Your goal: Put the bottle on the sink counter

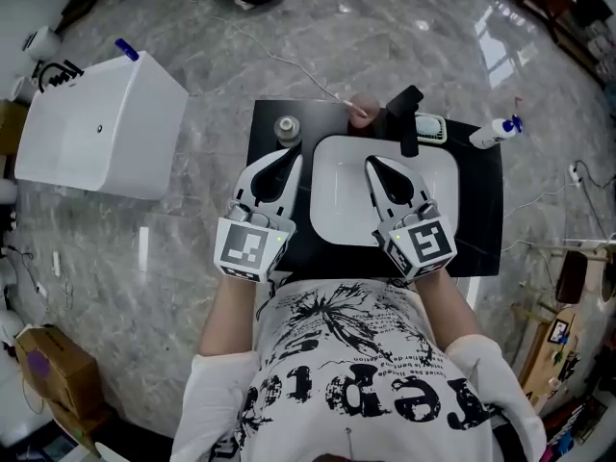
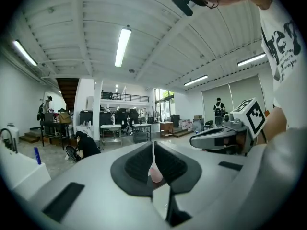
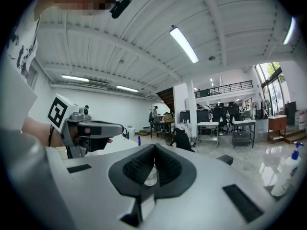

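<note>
Floor [image 1: 366, 37]: from my remote seat I see grey marble on every side of the work area.
White unit [image 1: 101, 128]: it stands on the floor, far left, well apart from the counter.
Sink counter [image 1: 481, 210]: a black top right in front of the person, with everything I care about resting on it.
Basin [image 1: 337, 200]: white and set into the middle of the counter, between the two grippers as I look down.
Left gripper [image 1: 286, 154]: held level over the left side of the counter. In the left gripper view its dark pads are pressed together with nothing between them.
Right gripper [image 1: 373, 165]: held level over the basin, beside the left one. In its own view the pads meet too, and I see nothing pinched.
Faucet [image 1: 409, 118]: black, at the far rim of the basin.
Spray bottle [image 1: 496, 131]: white with a blue head, on the far right corner of the counter. It is well apart from both grippers.
Grey bottle [image 1: 288, 130]: I see its round cap from above. It sits on the counter's far left, just left of the basin and just beyond the left gripper's tips, untouched.
Soap dish [image 1: 433, 128]: small and pale, just right of the faucet.
</note>
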The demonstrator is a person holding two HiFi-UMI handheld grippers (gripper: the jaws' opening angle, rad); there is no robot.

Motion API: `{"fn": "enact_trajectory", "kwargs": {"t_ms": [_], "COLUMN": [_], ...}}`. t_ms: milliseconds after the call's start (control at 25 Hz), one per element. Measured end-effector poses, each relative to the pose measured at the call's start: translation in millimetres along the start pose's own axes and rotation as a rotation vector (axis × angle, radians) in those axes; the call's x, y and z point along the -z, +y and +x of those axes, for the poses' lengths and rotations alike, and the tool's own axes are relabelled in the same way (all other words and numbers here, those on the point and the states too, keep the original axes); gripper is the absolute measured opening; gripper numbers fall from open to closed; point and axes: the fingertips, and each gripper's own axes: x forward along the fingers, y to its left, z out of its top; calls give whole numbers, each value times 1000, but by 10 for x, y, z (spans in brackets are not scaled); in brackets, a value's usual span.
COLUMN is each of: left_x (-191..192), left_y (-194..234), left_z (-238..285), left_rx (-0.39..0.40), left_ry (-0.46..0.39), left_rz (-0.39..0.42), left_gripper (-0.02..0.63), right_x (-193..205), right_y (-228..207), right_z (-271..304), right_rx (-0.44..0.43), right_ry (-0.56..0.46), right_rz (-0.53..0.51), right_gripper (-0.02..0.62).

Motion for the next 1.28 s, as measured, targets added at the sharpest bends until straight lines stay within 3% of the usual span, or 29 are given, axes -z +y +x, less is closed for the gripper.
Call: {"fn": "enact_trajectory", "kwargs": {"t_ms": [480,720,1280], "left_x": [-276,-333,-287], "left_y": [-255,-280,-163], "left_z": [-549,-602,-461], "left_rx": [-12,-20,-18], "left_ry": [-69,-75,-60], "left_rz": [9,31,24], "left_gripper": [14,15,15], "right_x": [-253,-284,-295], "right_y": [285,372,313], "right_z": [-428,-460,-300], "right_rx": [5,13,12], "right_ry": [-40,-45,-47], "right_rz": [-47,-85,-68], "right_gripper": [14,14,14]}}
